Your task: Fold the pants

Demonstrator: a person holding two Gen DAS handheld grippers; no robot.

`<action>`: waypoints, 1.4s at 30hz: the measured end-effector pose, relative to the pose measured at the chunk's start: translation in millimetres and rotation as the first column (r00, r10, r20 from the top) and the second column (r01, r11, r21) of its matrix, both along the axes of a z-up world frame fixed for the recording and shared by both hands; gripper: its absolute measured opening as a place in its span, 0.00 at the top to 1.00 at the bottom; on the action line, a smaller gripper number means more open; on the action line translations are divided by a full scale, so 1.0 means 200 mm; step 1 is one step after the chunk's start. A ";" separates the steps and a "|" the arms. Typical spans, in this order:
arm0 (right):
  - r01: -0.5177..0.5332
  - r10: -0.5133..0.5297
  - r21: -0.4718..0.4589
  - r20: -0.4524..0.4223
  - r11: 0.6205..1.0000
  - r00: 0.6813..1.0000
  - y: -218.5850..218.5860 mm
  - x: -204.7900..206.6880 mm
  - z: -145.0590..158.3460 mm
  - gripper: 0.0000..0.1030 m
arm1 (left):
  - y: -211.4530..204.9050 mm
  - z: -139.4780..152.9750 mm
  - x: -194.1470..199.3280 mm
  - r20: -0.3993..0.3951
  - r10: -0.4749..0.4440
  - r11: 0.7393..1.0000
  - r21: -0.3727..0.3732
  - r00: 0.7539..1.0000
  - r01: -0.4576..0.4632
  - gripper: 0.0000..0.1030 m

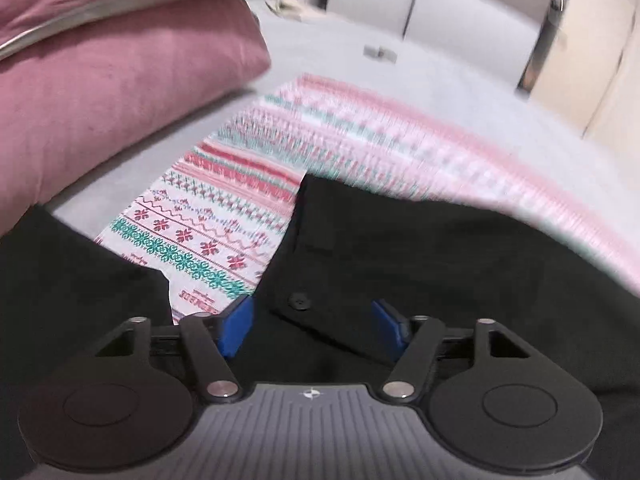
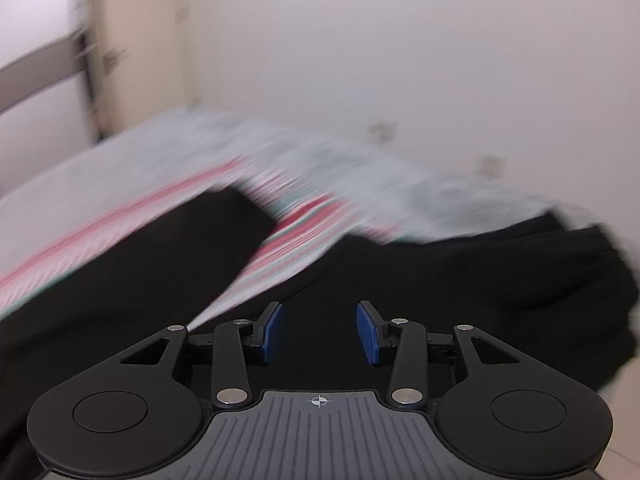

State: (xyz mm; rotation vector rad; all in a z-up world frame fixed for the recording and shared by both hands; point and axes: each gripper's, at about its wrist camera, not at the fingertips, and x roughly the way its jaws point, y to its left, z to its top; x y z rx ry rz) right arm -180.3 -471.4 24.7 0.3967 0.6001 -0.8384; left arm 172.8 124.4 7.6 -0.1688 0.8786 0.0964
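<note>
Black pants [image 1: 420, 252] lie on a red, green and white patterned blanket [image 1: 224, 208]. In the left wrist view a corner with a black button [image 1: 300, 301] sits just ahead of my left gripper [image 1: 312, 312], which is open with the blue pads [image 1: 239, 328] either side of the black cloth. In the right wrist view, blurred by motion, the pants [image 2: 460, 276] spread in two dark parts with the blanket [image 2: 288, 248] between them. My right gripper [image 2: 319, 320] is open over the black cloth.
Pink pillows [image 1: 120, 80] stack at the left on the grey bed [image 1: 360, 72]. A beige cupboard [image 1: 592, 52] and white wall stand beyond the bed. A plain white wall [image 2: 400, 60] fills the right wrist view behind the bed.
</note>
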 end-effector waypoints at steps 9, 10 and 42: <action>-0.117 0.122 0.054 -0.101 0.992 0.987 0.10 0.23 -0.11 0.58 | 0.00 -0.18 0.09 -0.055 -0.051 0.997 0.063 0.997 0.054 0.57; -0.126 0.131 0.057 -0.101 0.990 0.986 0.12 0.25 -0.12 0.58 | -0.03 -0.17 0.08 -0.045 -0.049 0.994 0.096 0.998 0.053 0.58; -0.335 0.351 0.170 -0.072 0.927 0.934 0.42 0.41 -0.18 0.55 | -0.20 -0.11 0.09 -0.010 -0.088 0.996 -0.025 0.996 0.088 0.20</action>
